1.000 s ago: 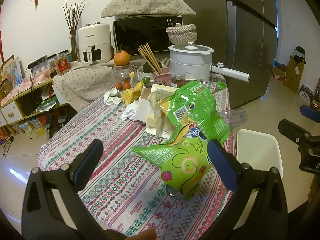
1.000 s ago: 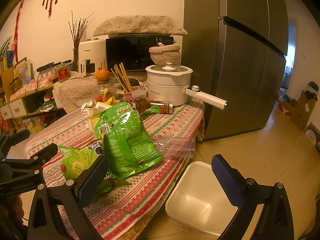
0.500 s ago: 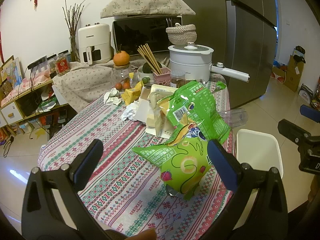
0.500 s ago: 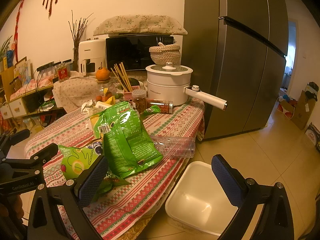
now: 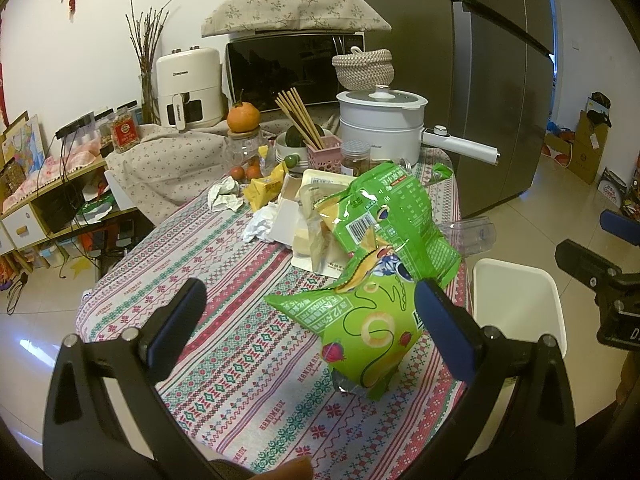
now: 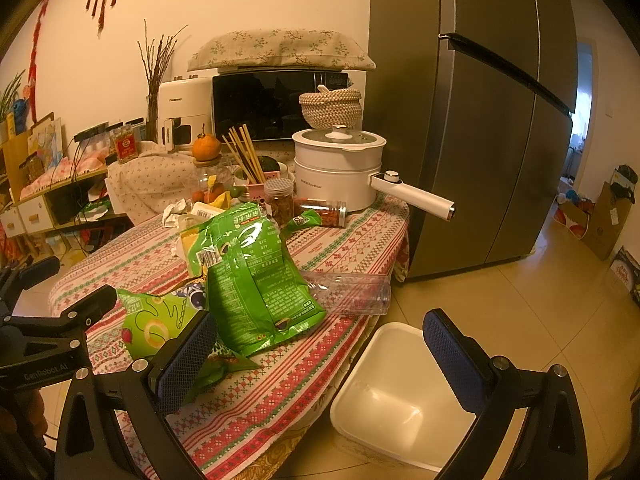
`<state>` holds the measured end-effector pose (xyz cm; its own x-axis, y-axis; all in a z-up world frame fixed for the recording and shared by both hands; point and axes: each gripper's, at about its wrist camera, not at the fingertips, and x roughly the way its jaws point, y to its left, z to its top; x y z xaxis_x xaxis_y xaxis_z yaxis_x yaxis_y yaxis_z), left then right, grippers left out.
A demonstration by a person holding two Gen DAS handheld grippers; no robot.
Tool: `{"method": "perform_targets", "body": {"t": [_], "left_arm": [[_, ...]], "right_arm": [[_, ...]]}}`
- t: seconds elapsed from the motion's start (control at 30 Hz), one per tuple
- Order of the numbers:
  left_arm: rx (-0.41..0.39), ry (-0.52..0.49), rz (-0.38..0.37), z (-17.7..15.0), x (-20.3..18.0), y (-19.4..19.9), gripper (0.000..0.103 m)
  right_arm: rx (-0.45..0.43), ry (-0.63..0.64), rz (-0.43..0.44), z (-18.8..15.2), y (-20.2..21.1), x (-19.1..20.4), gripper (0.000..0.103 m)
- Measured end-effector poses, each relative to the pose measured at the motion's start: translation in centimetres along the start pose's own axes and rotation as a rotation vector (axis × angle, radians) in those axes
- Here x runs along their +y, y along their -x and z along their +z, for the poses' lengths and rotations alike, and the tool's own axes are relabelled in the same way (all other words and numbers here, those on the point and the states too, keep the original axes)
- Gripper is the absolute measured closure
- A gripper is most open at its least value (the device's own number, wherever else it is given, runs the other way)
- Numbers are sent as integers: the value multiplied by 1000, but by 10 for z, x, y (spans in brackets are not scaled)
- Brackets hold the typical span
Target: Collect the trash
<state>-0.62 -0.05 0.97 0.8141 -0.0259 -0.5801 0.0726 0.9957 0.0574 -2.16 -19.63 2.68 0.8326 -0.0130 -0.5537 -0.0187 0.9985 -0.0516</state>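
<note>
A crowded kitchen corner: a patterned cloth covers the surface (image 5: 224, 364), with a grey fridge (image 6: 480, 120) behind it and a tiled floor below. Nothing has shifted over the last second; both views match the earlier ones almost exactly, so the work is paused at its start and no trash has been lifted.

The left gripper (image 5: 310, 318) stays spread wide and released, its fingers (image 5: 176, 320) hovering above the cloth. The light green snack bag (image 5: 360, 324) stands crumpled between them, nearer the right-hand pad, but apart from both as far as I can tell. The right gripper (image 6: 320, 354) is likewise spread and holds nothing; it hangs over the surface edge, one pad in front of the bags and the other above the white bin (image 6: 396, 396) on the floor just beside the surface.

Outward from there, a darker green bag (image 5: 396, 216) leans behind the first, on top of torn cartons and paper. A clear plastic bottle (image 6: 348, 292) lies on its side at the edge above the bin. Crumpled tissues (image 5: 224, 198) sit further back.

The bin looks empty. I judge the light green bag the likeliest first pick, needing only a short closing of the left pads and a carry to the right.
</note>
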Motion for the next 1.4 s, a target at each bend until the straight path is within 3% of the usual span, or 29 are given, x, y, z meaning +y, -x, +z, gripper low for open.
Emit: {"method": "perform_targets", "body": {"t": [0.7,1.03,1.13,1.27,1.4], "left_arm": [[1,-2,-1,0,0,0,0],[33,-51,38,3,3,-4,0],[70,-54,23,8,6,-7,0],[191,-13,-45,15,16,-24,0],[281,4,-22,18,23,-43,0]], "right_arm": [[1,3,0,0,0,1,0],[56,16,2,2,-5,-1,0],[80,33,1,9,-8,-2,0],[118,58,15,14,-15,1,0],[206,92,34,19,-36,4,0]]}}
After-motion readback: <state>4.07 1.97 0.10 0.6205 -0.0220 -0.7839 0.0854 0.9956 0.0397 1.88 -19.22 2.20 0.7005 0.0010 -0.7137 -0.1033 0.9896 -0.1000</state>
